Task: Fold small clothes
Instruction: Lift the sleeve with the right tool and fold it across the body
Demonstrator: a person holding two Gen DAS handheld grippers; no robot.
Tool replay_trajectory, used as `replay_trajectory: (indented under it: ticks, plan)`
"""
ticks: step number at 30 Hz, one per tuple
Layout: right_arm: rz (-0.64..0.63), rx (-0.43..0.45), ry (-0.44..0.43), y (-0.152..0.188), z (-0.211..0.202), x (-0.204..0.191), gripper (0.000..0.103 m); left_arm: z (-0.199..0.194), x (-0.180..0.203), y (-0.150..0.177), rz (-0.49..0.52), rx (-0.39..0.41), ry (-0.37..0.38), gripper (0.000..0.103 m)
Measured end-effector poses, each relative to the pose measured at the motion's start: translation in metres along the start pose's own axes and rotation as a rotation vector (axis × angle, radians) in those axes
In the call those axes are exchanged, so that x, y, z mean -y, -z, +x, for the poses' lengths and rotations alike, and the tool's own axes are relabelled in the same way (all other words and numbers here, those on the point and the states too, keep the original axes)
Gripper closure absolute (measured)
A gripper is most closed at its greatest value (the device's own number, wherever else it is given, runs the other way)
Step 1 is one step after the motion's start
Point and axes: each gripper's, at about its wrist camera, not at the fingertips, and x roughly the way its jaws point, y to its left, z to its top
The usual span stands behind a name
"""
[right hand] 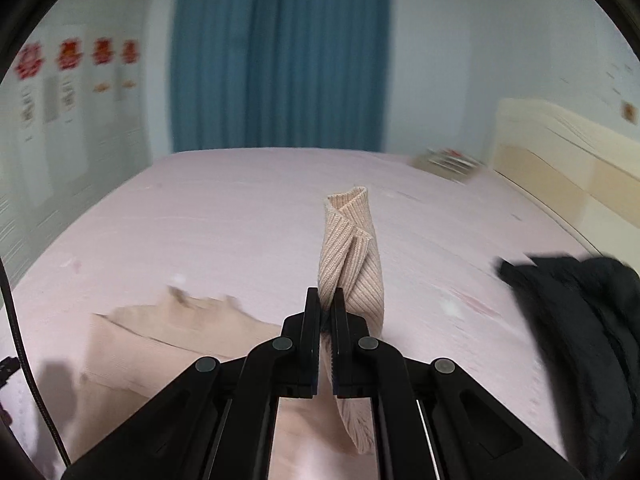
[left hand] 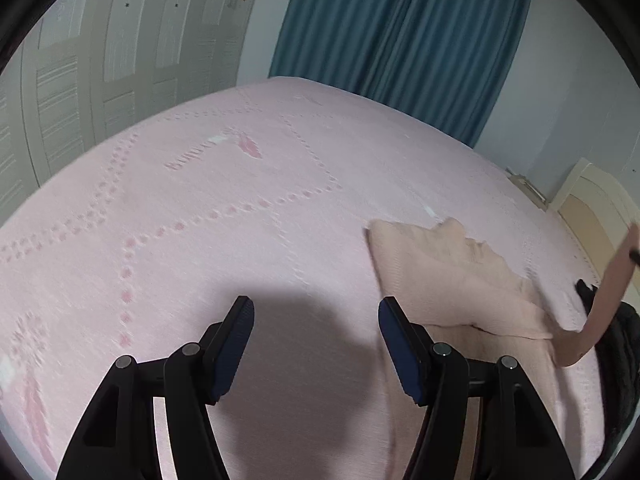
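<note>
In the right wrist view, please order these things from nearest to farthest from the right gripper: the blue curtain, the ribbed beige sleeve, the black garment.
1. The ribbed beige sleeve: clamped between the fingers of the right gripper, rising straight ahead.
2. The black garment: on the pink bed, to the right.
3. The blue curtain: on the far wall, beyond the bed.

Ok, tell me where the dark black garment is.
In the right wrist view, the black garment lies on the pink bedspread, right of the right gripper.
</note>
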Motion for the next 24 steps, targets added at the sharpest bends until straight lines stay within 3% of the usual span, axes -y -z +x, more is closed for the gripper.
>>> replay_trajectory:
  ticks: [6,9,12,14,17,19,24]
  plan:
    - [-0.091,-0.016,-0.221,0.0,0.032,-0.142,0.099,0.005,-0.028,-0.009,-0.008,-0.003,-0.017,0.04]
    - [-0.139,-0.113,-0.342,0.035,0.061,-0.205,0.098,0.009,-0.036,-0.008,-0.02,-0.012,-0.018,0.04]
    - [-0.182,-0.25,-0.469,0.075,0.091,-0.233,0.097,0.019,-0.038,-0.002,-0.02,-0.038,-0.005,0.04]
    - [-0.192,-0.314,-0.495,0.094,0.101,-0.23,0.093,0.025,-0.034,0.001,-0.005,-0.05,0.008,0.04]
    - [-0.155,-0.307,-0.461,0.102,0.098,-0.196,0.083,0.039,-0.019,0.005,0.014,-0.079,0.049,0.04]
    - [-0.092,-0.274,-0.429,0.106,0.089,-0.158,0.066,0.051,-0.004,0.007,0.025,-0.105,0.098,0.04]
    - [-0.006,-0.251,-0.236,0.124,0.071,-0.072,0.065,0.08,0.041,0.012,0.071,-0.146,0.174,0.04]
